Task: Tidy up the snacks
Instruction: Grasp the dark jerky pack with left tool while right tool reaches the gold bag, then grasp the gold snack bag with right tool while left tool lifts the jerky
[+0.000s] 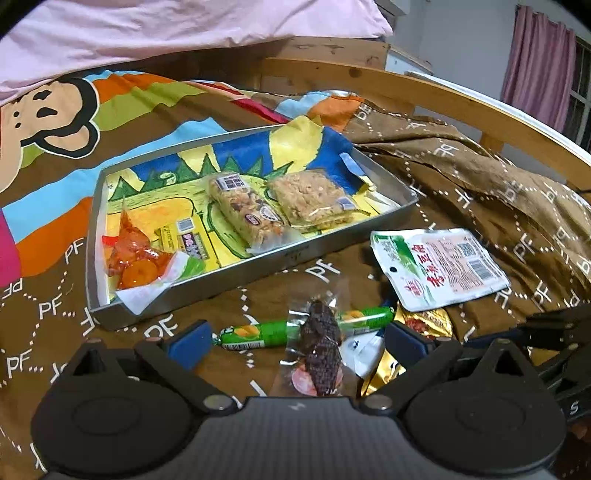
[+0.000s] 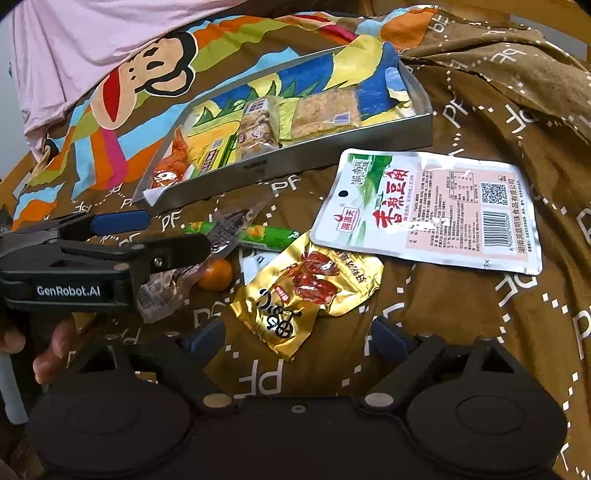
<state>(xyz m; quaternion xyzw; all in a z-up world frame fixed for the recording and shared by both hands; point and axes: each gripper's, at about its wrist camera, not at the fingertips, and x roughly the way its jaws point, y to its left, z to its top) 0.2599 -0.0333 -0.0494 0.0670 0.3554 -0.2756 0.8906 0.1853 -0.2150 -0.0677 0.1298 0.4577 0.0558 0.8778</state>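
Snacks partly in the tray, partly loose on the bedspread

The tray (image 1: 291, 254) sits on the bedspread (image 1: 480, 206), with the pillow (image 1: 147, 26) behind it; in it two bars lie side by side, the nut bar (image 1: 243, 206) left of the rice bar (image 1: 310, 199), and a wrapped sweet (image 1: 133, 254) lies at the left end; before the tray (nearer the cameras) the sausage stick (image 1: 258, 332) lies under the dark jerky pack (image 1: 321, 350); right of these the tofu pouch (image 2: 428, 210) overlaps the foil pack (image 2: 306, 291); a small orange (image 2: 216, 275) rests left of the foil pack.
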